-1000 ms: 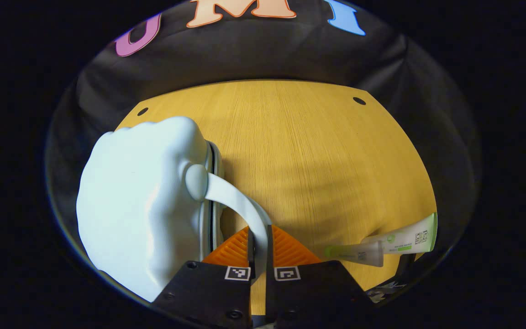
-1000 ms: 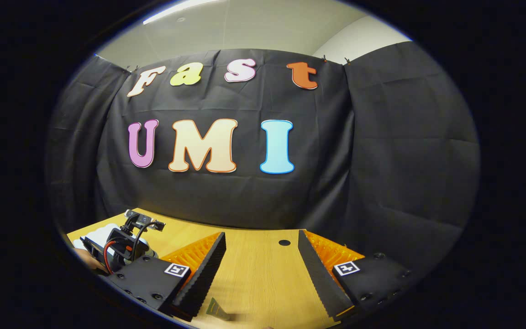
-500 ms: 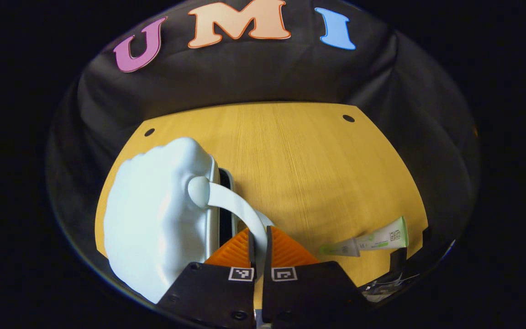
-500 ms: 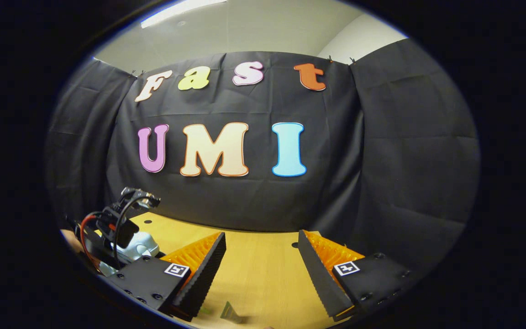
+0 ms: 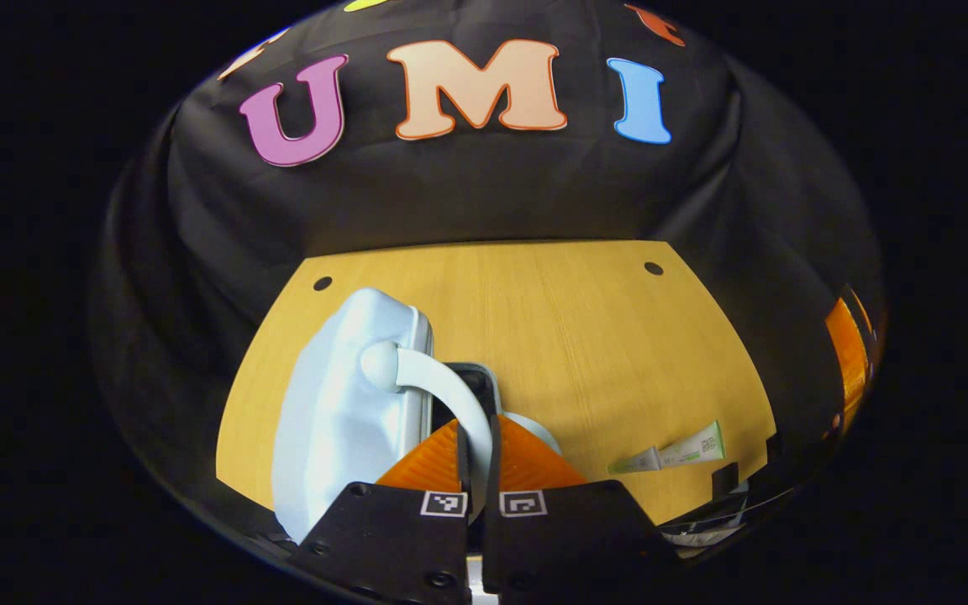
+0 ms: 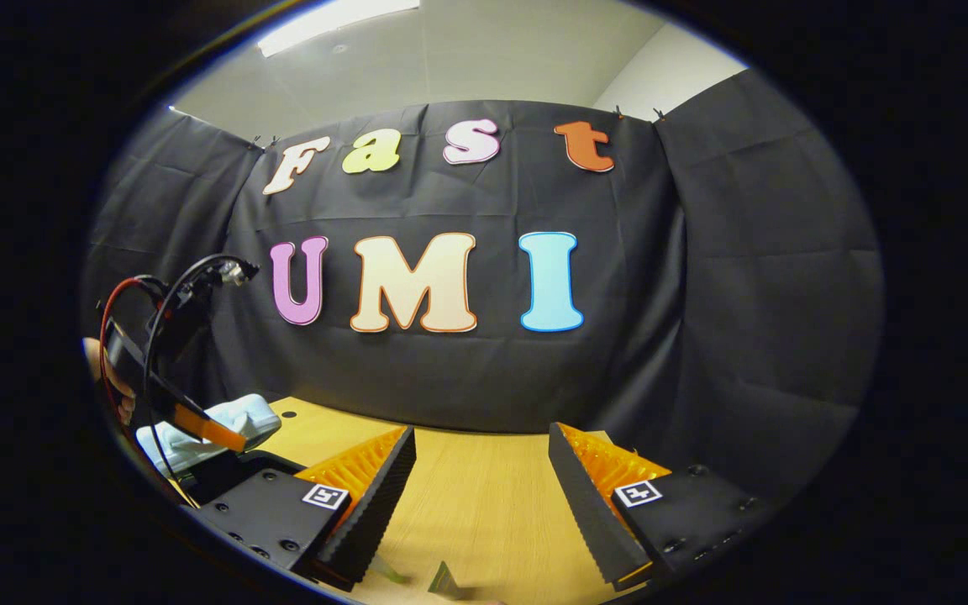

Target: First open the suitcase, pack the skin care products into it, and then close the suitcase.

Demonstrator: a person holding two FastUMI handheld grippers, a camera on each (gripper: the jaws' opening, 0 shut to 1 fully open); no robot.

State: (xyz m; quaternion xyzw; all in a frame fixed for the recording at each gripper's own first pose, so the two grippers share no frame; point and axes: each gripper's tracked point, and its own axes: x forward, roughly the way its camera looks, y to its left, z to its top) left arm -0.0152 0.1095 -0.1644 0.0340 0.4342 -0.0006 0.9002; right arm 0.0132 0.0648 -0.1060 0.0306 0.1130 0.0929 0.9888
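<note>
**A:** The suitcase (image 5: 341, 403) sits on the counter (image 5: 585, 336), lid part-raised. The left claw (image 5: 477, 445) is pinched on its handle (image 5: 442, 391). If that thin strap slips out, I'd guess the lid slams down.

**B:** Yep. The right claw (image 6: 480, 491) hangs wide and empty, well clear. The tube (image 5: 670, 454) lies near the counter's edge and could get knocked.
</note>
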